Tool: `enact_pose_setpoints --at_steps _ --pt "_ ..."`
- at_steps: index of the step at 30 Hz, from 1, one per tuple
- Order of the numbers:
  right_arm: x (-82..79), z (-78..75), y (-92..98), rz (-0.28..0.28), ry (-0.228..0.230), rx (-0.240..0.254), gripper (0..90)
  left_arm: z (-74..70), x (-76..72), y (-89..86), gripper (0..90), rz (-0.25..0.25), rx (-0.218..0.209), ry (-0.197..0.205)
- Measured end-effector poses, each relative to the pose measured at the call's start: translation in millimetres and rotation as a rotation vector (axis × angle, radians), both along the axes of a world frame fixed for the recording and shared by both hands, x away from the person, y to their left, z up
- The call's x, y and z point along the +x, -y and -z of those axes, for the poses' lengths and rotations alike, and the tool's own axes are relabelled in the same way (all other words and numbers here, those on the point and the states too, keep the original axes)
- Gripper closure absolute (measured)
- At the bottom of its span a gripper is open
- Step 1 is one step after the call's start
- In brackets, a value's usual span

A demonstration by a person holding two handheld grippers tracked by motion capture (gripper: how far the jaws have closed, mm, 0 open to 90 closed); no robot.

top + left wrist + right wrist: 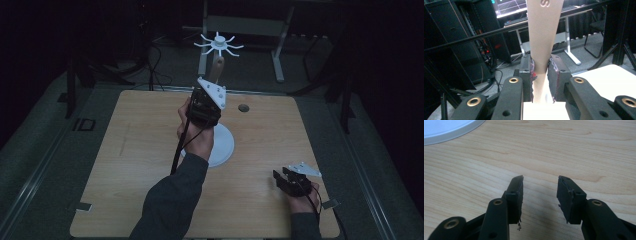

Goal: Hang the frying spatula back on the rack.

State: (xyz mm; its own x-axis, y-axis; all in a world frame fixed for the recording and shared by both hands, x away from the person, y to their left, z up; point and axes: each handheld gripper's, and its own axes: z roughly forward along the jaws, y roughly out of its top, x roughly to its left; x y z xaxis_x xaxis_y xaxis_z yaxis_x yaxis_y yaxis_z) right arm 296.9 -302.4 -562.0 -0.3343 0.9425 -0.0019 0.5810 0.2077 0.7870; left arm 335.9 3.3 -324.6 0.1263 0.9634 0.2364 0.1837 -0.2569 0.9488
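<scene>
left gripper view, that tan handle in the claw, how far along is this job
Done: the left claw is shut on the tan utensil handle and holds it raised above the table. In hand: in the high view the handle points up toward the white hook rack, with its round white base below. Left: hanging it, probably; no contact with a hook is visible. The right claw rests open, holding nothing.
</scene>
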Motion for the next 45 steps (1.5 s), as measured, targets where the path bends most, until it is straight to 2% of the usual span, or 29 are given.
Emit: enact_pose_setpoints --at_steps 8,28,41,45 --pt "-0.1 0.1 0.5 0.001 0.001 -0.001 56.2 -1.5 5.2 1.5 74.8 -0.016 0.034 -0.016" --pt "-0.8 -0.2 1.1 0.003 -0.001 0.0 56.2 -2.7 15.3 1.9 74.8 -0.041 0.064 -0.03" --pt "-2.3 -0.2 2.2 0.005 -0.001 -0.001 56.1 -1.0 16.3 1.5 74.3 -0.024 0.076 -0.027" --pt "-2.1 0.0 2.0 0.004 -0.002 -0.003 56.0 1.8 17.1 0.5 73.6 -0.007 0.077 -0.041"
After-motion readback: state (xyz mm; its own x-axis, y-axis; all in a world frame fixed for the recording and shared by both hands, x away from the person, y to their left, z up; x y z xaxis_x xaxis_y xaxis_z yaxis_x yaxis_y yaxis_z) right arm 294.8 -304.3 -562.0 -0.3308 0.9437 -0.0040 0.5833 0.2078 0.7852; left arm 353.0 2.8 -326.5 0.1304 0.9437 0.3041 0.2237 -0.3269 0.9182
